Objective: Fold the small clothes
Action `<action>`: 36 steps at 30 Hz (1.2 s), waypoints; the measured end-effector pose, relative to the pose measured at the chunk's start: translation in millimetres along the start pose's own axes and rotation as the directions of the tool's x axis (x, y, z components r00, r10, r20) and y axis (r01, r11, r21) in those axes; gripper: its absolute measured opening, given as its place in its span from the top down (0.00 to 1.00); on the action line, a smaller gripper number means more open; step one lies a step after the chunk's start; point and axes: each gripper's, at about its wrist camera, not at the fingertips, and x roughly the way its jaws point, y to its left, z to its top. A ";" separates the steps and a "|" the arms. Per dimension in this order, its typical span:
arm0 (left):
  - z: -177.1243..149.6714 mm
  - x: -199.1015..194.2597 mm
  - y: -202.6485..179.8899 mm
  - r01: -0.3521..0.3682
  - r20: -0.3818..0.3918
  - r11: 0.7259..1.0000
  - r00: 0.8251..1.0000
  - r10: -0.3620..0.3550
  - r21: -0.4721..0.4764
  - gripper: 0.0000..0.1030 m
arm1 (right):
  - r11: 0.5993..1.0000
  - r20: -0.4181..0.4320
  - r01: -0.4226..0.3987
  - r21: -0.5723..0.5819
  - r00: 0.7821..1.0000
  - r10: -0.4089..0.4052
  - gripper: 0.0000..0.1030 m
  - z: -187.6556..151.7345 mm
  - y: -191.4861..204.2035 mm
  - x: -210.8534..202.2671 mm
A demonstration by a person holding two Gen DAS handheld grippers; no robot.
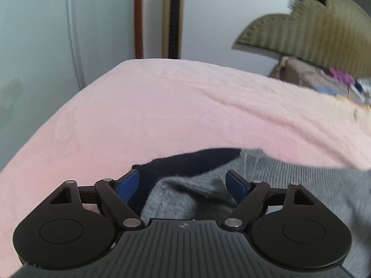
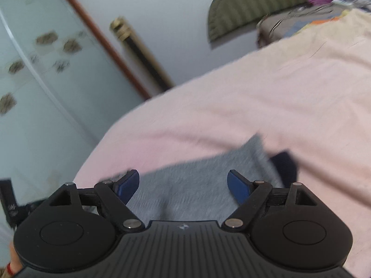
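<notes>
The grey knit garment lies on the pink bedsheet right under my two grippers, with a dark navy piece lying across its far edge. My left gripper hangs just over the grey knit with its blue pads spread wide apart, holding nothing. My right gripper is also spread wide above the grey fabric, which is blurred here, so I cannot tell whether the pads touch it. The dark piece peeks out past the grey corner. At the head of the bed, a heap of mixed clothes sits against the olive quilted headboard. A gold tower fan stands by the wall.
</notes>
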 end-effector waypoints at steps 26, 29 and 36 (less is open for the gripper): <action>-19.1 -2.5 -20.7 -0.106 0.016 0.922 0.994 0.108 0.371 0.04 | 0.895 0.000 0.232 -0.380 0.968 -0.251 0.18 -58.1 59.1 -28.8; 2.7 21.9 -5.9 -0.184 -0.018 0.956 0.981 0.193 0.229 0.04 | 0.890 0.009 0.249 -0.383 0.964 -0.266 0.18 -61.0 63.6 -30.6; 8.0 0.5 41.8 -0.167 -0.059 0.985 0.984 0.170 0.050 0.04 | 0.834 -0.003 0.286 -0.471 0.945 -0.326 0.16 -77.4 61.6 -25.4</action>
